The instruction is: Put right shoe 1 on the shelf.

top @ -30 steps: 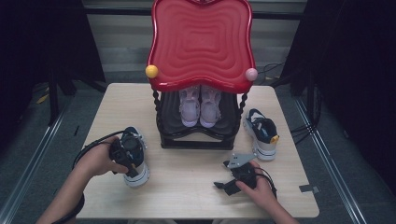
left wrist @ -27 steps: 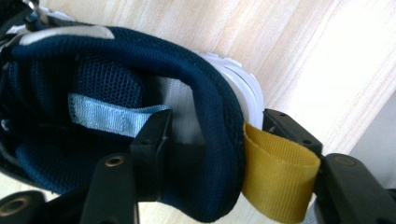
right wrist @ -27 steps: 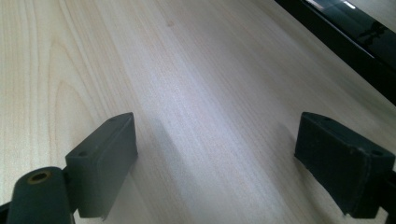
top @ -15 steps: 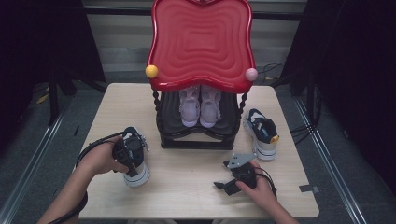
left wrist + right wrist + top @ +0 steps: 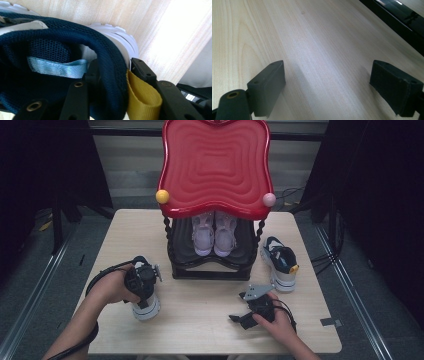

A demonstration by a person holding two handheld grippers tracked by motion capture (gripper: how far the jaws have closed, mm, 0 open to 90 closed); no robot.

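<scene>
Left hand-held gripper (image 5: pixel 145 285) has just been closing on the navy mesh sneaker with white sole (image 5: pixel 145 305) at seven o'clock on the pale wooden counter (image 5: pixel 200 320); the red-topped black shoe rack (image 5: pixel 215 265) holds a lilac pair (image 5: pixel 214 234). Left gripper view: jaws pinch the soft, light heel collar (image 5: pixel 112 75), a sound hold. Right gripper view: right hand-held gripper (image 5: pixel 327 82) gapes, holding nothing.

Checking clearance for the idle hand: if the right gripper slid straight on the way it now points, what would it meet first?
Likely nothing: the right gripper, fingers apart, points along bare table. Depth is unclear.
</scene>
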